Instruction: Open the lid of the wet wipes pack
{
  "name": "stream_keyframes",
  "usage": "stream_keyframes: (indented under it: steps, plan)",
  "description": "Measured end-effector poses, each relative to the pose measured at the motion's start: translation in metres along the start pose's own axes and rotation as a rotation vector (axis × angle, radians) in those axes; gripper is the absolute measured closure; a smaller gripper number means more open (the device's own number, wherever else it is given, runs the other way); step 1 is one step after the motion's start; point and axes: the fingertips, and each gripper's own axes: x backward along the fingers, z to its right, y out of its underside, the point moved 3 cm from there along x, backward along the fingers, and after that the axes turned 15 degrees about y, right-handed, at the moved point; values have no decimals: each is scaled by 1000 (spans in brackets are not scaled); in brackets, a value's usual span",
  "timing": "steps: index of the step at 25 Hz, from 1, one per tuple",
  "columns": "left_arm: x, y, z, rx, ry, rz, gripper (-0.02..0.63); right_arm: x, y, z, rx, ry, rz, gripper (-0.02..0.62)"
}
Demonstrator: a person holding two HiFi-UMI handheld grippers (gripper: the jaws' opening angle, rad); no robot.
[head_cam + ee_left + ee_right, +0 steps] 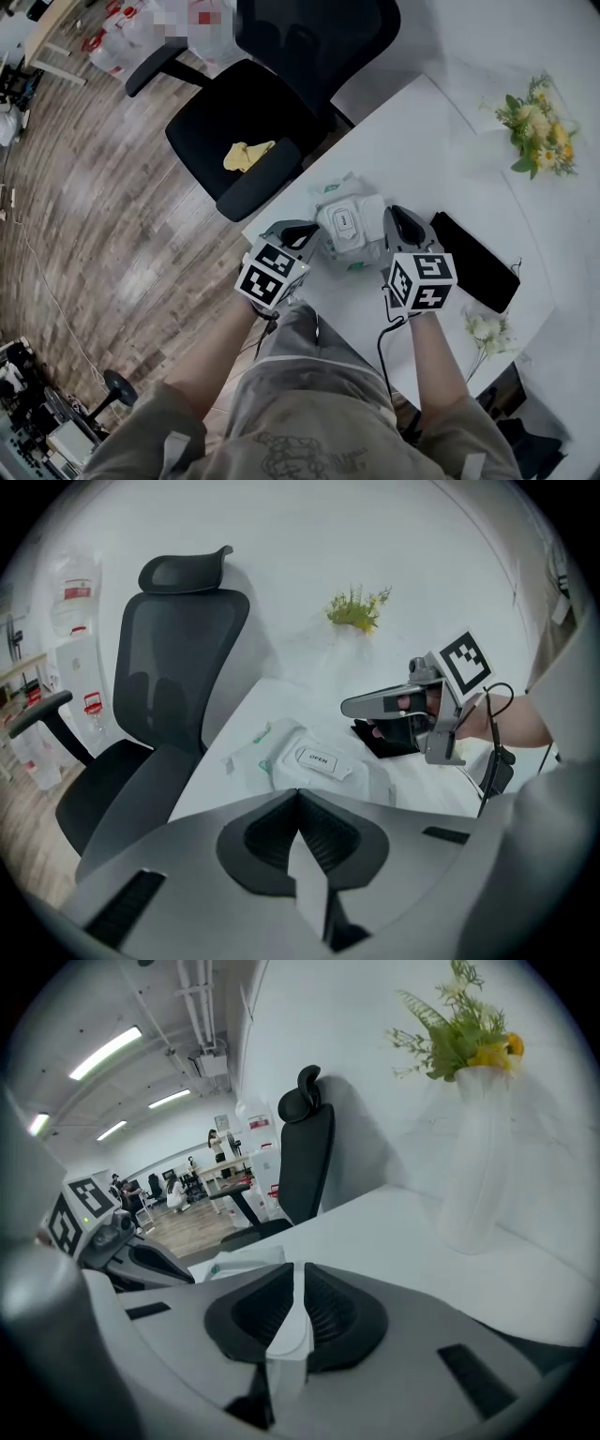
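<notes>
The wet wipes pack [349, 225] is sitting right between the left gripper [314, 232] and right gripper [395, 214], its lid [319, 759] lying flat and closed, both grippers squeezing their jaws together

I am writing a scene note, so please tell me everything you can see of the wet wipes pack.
The wet wipes pack is a soft, crinkled white pouch with small green print, lying flat near the edge of the white table. Its white plastic lid, labelled OPEN, looks closed. The left gripper is at one side, the right gripper at the other; whether either touches it is unclear.
</notes>
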Motion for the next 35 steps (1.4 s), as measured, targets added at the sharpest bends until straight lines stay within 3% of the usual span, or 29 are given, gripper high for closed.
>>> stream_keyframes:
  steps: [4, 11, 18, 24, 28, 35]
  plan:
    - [22, -23, 12, -41, -28, 38, 589, 29, -30, -3, -19, -45, 49, 548]
    - [76, -75, 46, -180, -97, 118, 589, 99, -83, -17, -43, -143, 172, 552]
    - [135, -111, 91, -270, -157, 227, 589, 171, -113, -26, -34, -174, 277, 555]
    - [173, -120, 129, -325, -190, 295, 589, 228, -131, -29, 31, -126, 408, 555]
    - [192, -122, 154, -361, -197, 324, 589, 262, -137, -39, 79, -158, 472, 555]
    - [223, -126, 181, -419, -254, 412, 589, 300, -132, -59, 137, -218, 493, 555]
